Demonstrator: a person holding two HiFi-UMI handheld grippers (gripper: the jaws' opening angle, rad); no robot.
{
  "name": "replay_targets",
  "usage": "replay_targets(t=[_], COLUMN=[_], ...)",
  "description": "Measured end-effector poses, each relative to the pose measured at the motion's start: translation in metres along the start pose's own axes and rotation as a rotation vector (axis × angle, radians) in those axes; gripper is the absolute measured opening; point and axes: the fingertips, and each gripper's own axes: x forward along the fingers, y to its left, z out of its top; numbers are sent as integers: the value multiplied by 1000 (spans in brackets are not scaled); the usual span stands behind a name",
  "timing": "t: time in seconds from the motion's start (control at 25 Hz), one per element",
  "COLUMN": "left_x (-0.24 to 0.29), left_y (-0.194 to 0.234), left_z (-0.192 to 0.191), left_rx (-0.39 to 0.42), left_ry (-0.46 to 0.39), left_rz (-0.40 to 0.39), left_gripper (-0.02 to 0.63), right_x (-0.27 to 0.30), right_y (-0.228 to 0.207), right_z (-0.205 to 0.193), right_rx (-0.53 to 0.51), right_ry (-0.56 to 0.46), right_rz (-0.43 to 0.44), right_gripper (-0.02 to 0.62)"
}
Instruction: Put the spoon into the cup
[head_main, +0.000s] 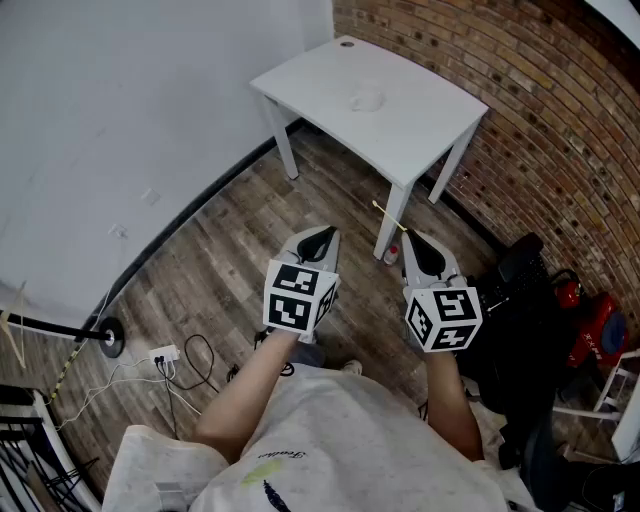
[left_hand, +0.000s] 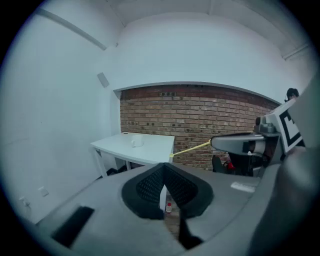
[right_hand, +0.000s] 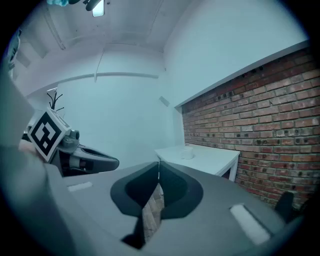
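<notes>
A white cup (head_main: 366, 99) stands on the small white table (head_main: 420, 125) against the brick wall, well ahead of both grippers. My right gripper (head_main: 410, 238) is shut on a thin yellow spoon (head_main: 388, 214) that pokes forward and left from its tip. The left gripper view shows the spoon (left_hand: 190, 149) sticking out of the right gripper (left_hand: 216, 144), with the cup (left_hand: 136, 142) far behind. My left gripper (head_main: 320, 236) is shut with nothing in it, level with the right one. In the right gripper view the cup (right_hand: 187, 153) sits beyond the closed jaws.
A small bottle (head_main: 391, 254) stands on the wooden floor by the table's near leg. Black bags and a chair (head_main: 520, 300) with red gear (head_main: 590, 330) crowd the right. A power strip with cables (head_main: 163, 354) and a stand base (head_main: 110, 338) lie left.
</notes>
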Motion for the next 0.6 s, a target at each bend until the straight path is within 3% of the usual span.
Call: replay_targets(t=[0.6], left_x=[39], left_y=[46], left_z=[5], left_rx=[-26], left_ry=[8], left_rz=[-40], left_gripper=[-8], right_x=[53], right_y=[-8], right_z=[0], right_rx=[14], right_ry=[29], right_rz=[-36], right_gripper=[15])
